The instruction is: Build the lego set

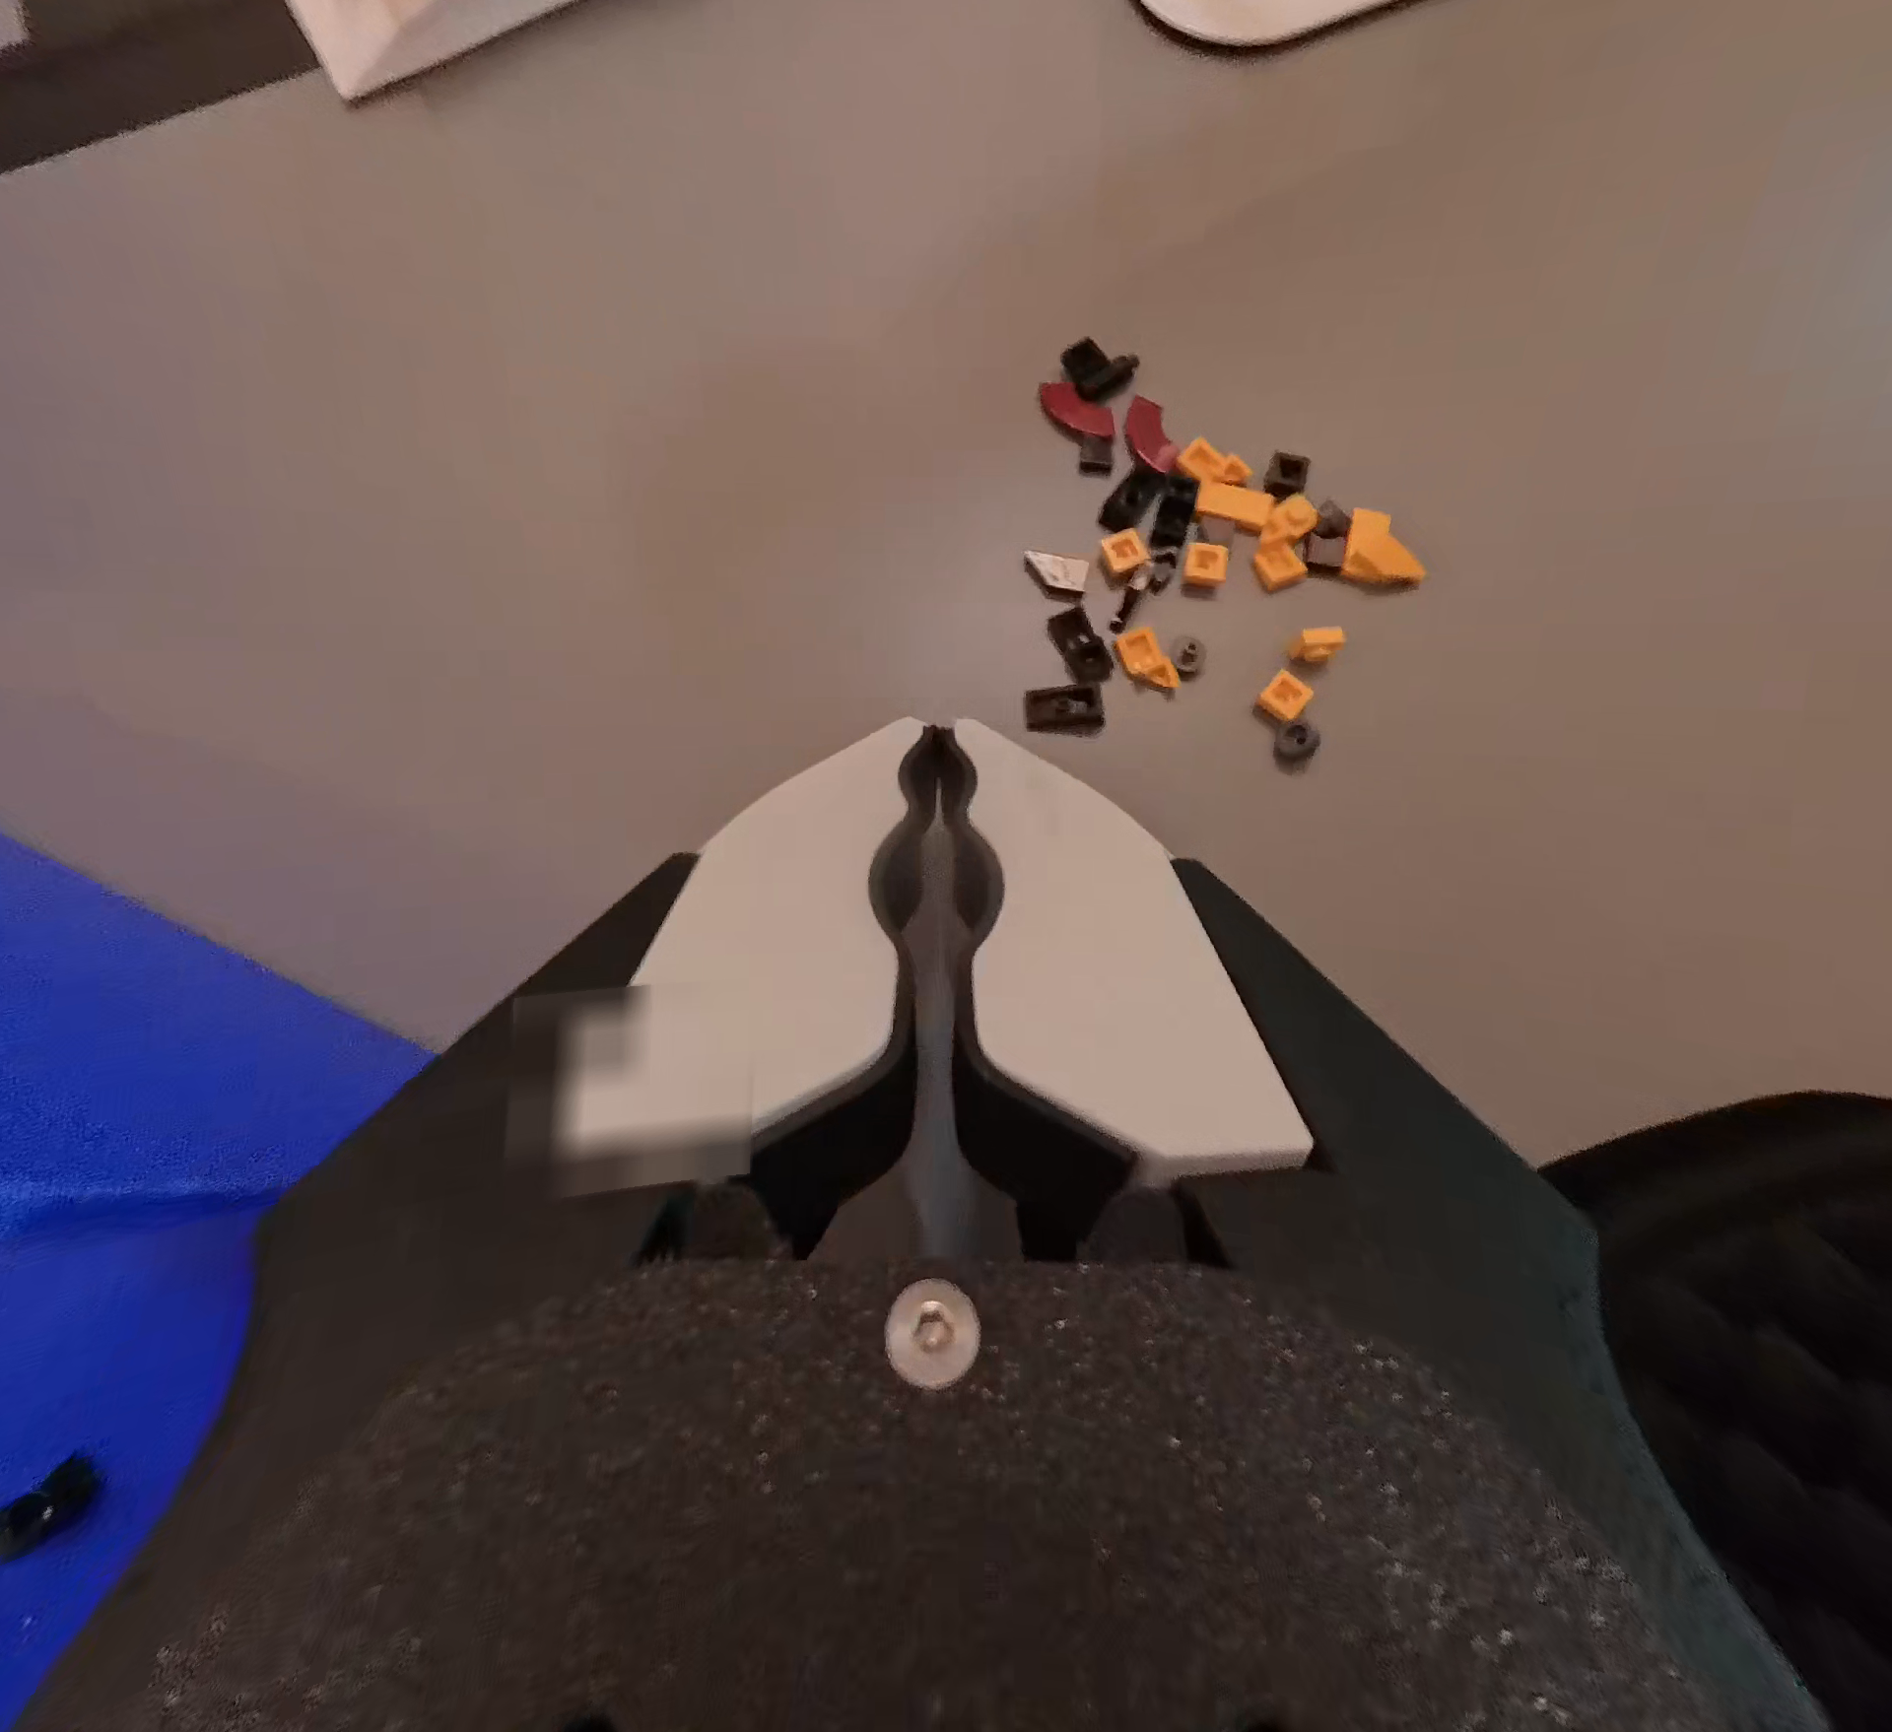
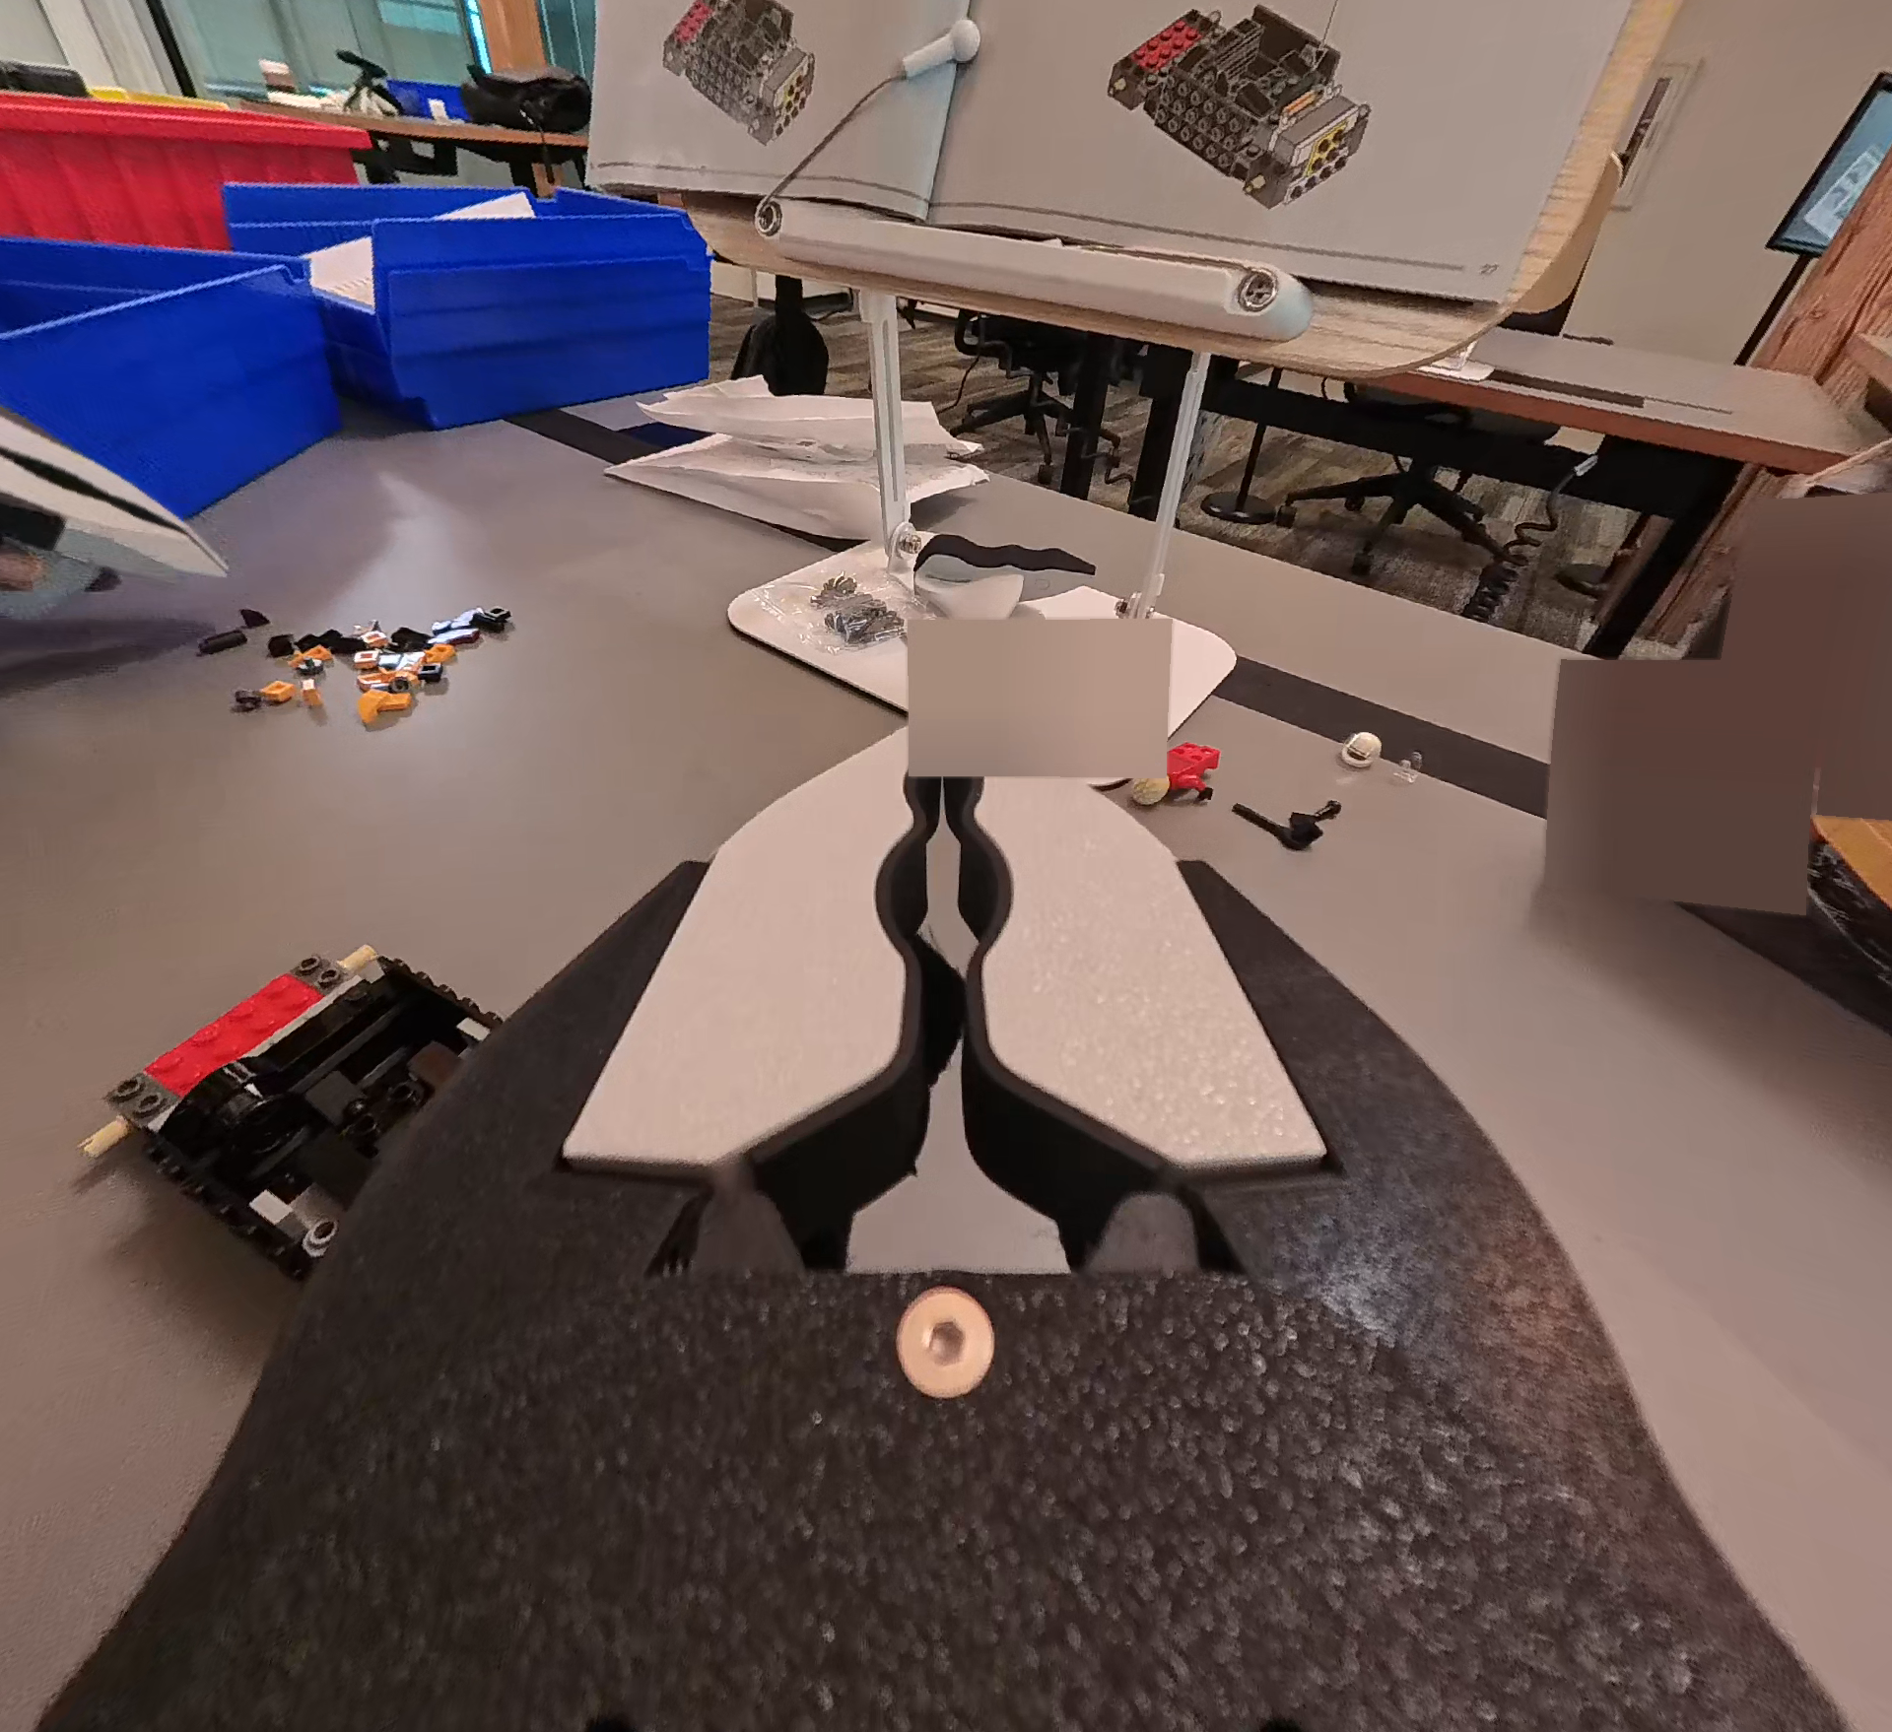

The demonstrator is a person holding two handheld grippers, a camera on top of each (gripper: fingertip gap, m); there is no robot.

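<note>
Right now both my tools are empty. My left gripper (image 1: 940, 733) hangs over the grey table (image 1: 614, 455) with its fingertips pressed together on nothing. My right gripper (image 2: 942, 787) shows a narrow slit along its fingers with nothing in it, but a blur patch covers the tips, so I cannot tell whether it is clenched.

Just ahead and to the right of my left tips lies the loose pile of small lego pieces (image 1: 1218, 547): orange plates and slopes, black plates, two dark red curved tiles, a couple of small grey round pieces. The nearest is a black plate (image 1: 1065, 708), just beyond the tips.

The half-built model (image 2: 276, 1089), black with a red strip, sits low to the left of my right gripper. Ahead of it, the open instruction booklet (image 2: 1177, 45) stands on a stand (image 2: 1024, 659), with a bag of parts (image 2: 855, 613) on its base. A red brick (image 2: 1193, 760) and a black pin (image 2: 1285, 821) lie ahead to the right; blue bins (image 2: 461, 301) stand far left.

I judge this as picking the next piece. That calls for reading the page, letting the left fingers part, then coming down on one small plate without scattering its neighbours.
</note>
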